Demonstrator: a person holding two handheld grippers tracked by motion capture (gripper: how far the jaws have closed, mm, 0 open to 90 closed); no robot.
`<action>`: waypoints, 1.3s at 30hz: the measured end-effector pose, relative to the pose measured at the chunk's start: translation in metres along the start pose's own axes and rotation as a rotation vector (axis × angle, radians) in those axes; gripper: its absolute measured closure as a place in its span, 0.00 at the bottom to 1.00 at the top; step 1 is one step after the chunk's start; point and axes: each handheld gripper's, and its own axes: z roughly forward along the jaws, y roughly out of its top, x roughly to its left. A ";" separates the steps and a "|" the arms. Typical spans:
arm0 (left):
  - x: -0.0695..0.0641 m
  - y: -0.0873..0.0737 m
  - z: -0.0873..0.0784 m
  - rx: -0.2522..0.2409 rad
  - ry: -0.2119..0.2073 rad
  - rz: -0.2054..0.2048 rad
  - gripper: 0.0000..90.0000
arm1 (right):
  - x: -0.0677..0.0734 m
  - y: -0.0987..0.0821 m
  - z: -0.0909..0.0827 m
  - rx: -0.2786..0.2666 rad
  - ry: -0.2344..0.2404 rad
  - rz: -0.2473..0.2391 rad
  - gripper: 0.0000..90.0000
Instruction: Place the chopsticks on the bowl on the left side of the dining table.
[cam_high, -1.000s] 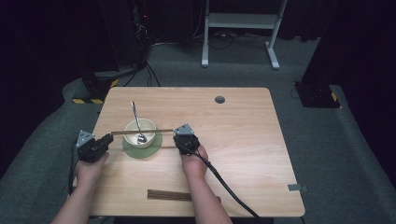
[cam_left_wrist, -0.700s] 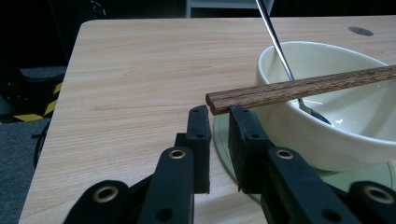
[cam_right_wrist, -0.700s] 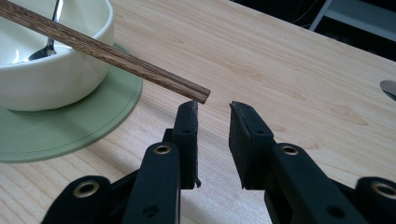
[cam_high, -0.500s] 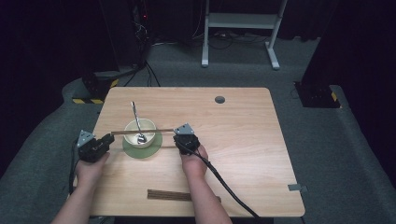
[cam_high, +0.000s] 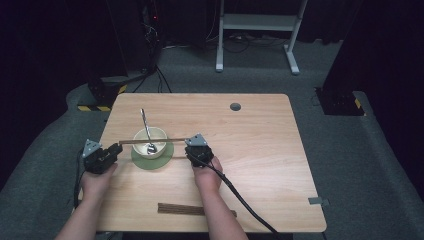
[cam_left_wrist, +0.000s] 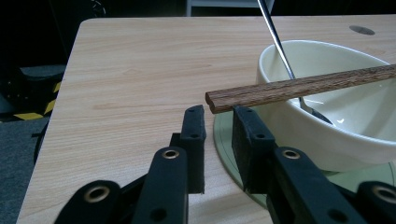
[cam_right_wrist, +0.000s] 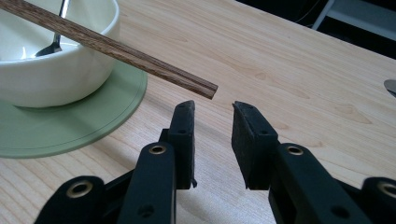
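A cream bowl (cam_high: 156, 135) stands on a green plate (cam_high: 165, 159) with a metal spoon (cam_high: 144, 122) leaning in it. A pair of brown chopsticks (cam_high: 175, 139) lies level across the bowl's rim. My left gripper (cam_high: 119, 148) sits at their left end; in the left gripper view the chopsticks (cam_left_wrist: 299, 86) end just above its jaws (cam_left_wrist: 217, 116), which have just been opening and press on nothing. My right gripper (cam_high: 190, 146) is at the other end. Its jaws (cam_right_wrist: 212, 109) stand apart just short of the chopsticks' tip (cam_right_wrist: 187, 84), with nothing between them.
A second bundle of dark chopsticks (cam_high: 185, 208) lies near the table's front edge, between the person's forearms. A round grommet hole (cam_high: 235, 106) sits at the back of the wooden table (cam_high: 260, 150). The right gripper's cable (cam_high: 240, 197) trails toward the front.
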 end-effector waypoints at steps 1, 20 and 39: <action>0.000 0.000 0.000 -0.001 0.001 -0.001 0.79 | 0.000 0.000 0.000 0.001 0.001 0.000 0.77; -0.032 -0.007 -0.030 0.111 -0.039 0.065 0.33 | -0.026 -0.027 -0.043 -0.011 0.097 0.070 0.39; -0.063 -0.053 -0.033 0.317 -0.049 0.140 0.20 | -0.164 -0.146 -0.122 0.179 -0.088 0.155 0.29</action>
